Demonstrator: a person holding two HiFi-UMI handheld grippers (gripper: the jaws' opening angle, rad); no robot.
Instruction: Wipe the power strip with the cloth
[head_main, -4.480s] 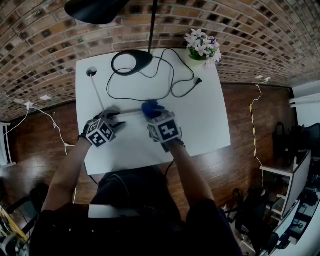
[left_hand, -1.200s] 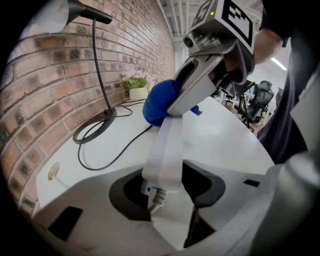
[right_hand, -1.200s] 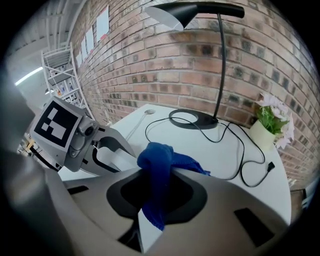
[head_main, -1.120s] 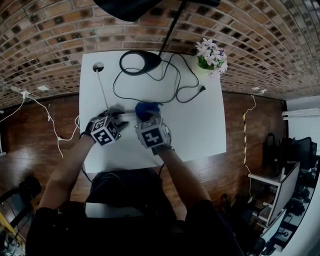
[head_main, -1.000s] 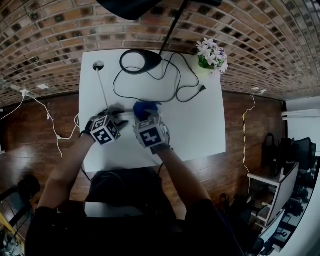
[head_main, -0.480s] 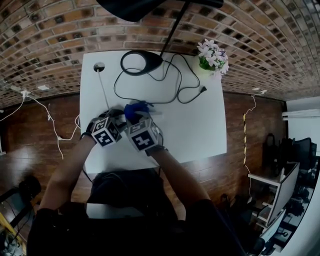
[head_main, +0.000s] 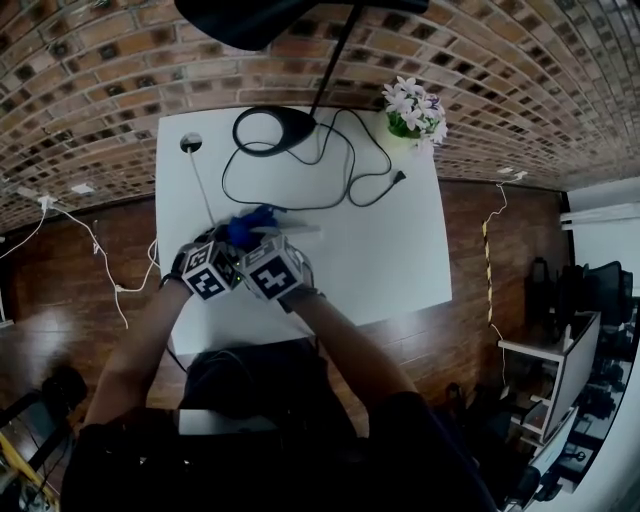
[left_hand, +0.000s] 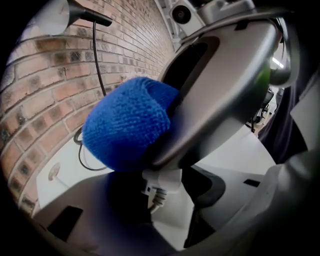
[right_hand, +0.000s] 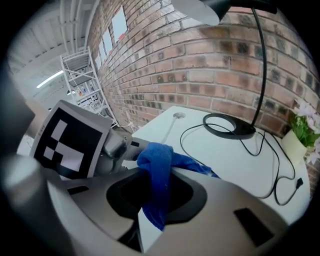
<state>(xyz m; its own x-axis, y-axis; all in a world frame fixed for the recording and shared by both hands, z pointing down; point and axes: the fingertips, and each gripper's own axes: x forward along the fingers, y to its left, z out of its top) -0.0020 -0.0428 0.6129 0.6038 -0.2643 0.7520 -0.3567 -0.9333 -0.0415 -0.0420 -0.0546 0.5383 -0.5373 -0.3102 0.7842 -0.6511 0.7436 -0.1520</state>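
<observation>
The right gripper (right_hand: 152, 180) is clenched on a crumpled blue knitted cloth (right_hand: 159, 155), a fold of it pinched between the two grey jaws and the rest bunched ahead of their tips. The cloth sits on the long white plastic power strip (head_main: 298, 229), at the end nearest the left gripper (left_hand: 167, 200), and the two marker cubes stand almost side by side in the head view. The left gripper grasps that end of the power strip, its jaws closed on the white body where the cord leaves it. In the left gripper view the blue bundle fills the space just above the jaws, pressed under one jaw of the right gripper. The power strip lies flat across the near middle of the white rectangular table (head_main: 400, 250), its free length showing to the right of the cloth. Farther back stand the black ring-shaped lamp base (head_main: 275, 128), a looping black cable (head_main: 350, 190) and a small pot of pale flowers (head_main: 412, 103) at the far right corner, against the red brick wall (head_main: 500, 80).
</observation>
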